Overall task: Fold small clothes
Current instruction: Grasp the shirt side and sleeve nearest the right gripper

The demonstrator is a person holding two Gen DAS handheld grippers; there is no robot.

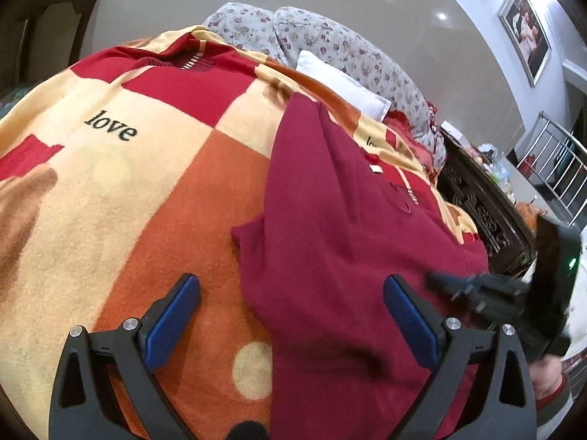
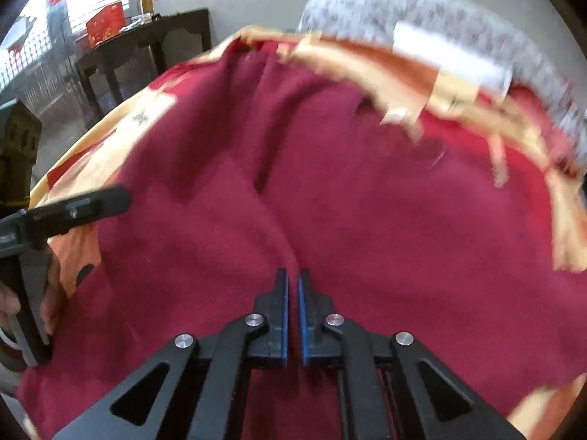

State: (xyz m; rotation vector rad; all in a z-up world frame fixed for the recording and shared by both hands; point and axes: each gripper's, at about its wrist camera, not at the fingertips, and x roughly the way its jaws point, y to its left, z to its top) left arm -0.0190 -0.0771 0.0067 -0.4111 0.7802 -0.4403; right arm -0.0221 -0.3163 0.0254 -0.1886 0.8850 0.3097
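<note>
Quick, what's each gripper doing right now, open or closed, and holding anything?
Left gripper: open, holding nothing, above the maroon garment.
Right gripper: closed, pinching a ridge of the maroon garment.

Only readable text: "love" in black on a cream patch of the blanket [image 1: 110, 168].

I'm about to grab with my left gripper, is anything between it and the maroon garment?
Nothing visible does. The left gripper hangs open right over the maroon garment on the blanket. The right gripper is already pinched on its cloth, off to the side.
</note>
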